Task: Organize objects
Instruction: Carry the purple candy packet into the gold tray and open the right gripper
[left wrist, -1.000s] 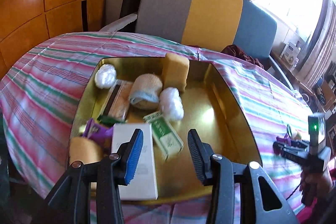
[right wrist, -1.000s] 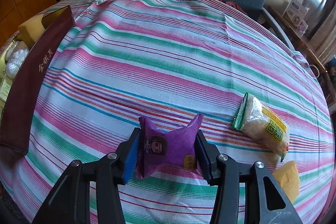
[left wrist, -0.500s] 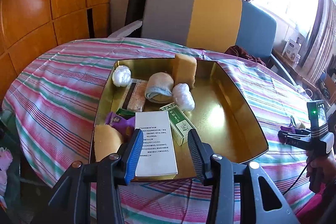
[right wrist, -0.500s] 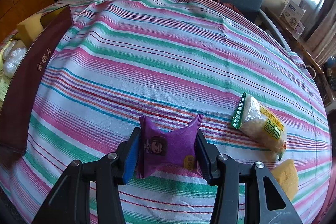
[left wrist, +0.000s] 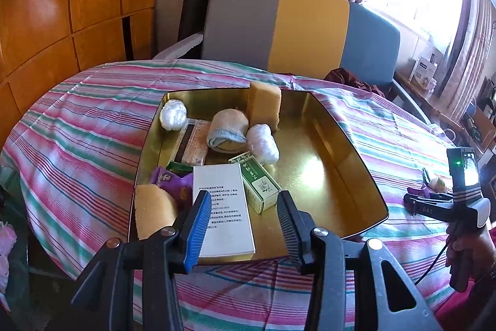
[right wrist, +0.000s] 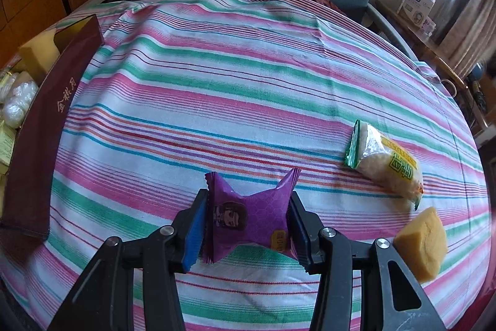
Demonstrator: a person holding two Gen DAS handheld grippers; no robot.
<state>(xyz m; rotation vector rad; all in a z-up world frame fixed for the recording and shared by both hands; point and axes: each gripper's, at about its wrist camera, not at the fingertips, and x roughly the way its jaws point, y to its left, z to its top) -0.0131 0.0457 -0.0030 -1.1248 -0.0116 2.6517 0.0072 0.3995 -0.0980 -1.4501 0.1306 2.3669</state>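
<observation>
Pulled back and higher than a second ago: left gripper (left wrist: 241,225), its jaws still wide apart and holding nothing, now over the near edge of the gold tray (left wrist: 338,176) with more of the striped cloth (left wrist: 77,126) showing around it. Right gripper (right wrist: 246,233) unchanged, still clamped on the purple packet (right wrist: 248,219), both pads pressed flat against its sides, packet upright between them above the cloth's near edge.

Inside the tray: white box (left wrist: 223,207) flat at the near edge, between the left gripper's fingers in view. Green box (left wrist: 257,179) touching its right side, angled. Yellow sponge (left wrist: 153,211) in the near left corner, a second purple packet (left wrist: 169,179) just behind it. Bandage roll (left wrist: 228,131) near the middle of the far half, white wad (left wrist: 263,143) against its right side, another white wad (left wrist: 173,114) in the far left corner. Tall sponge (left wrist: 265,106) upright against the far edge. Flat clear packet (left wrist: 193,141) along the left side.

On the cloth, right of the clamped packet: rice bag (right wrist: 387,165) lying diagonal, well apart from the gripper; sponge wedge (right wrist: 423,242) near the right edge, just beside the right finger's arm. Tray's maroon outer wall (right wrist: 46,126) along the cloth's left edge in the right view.
</observation>
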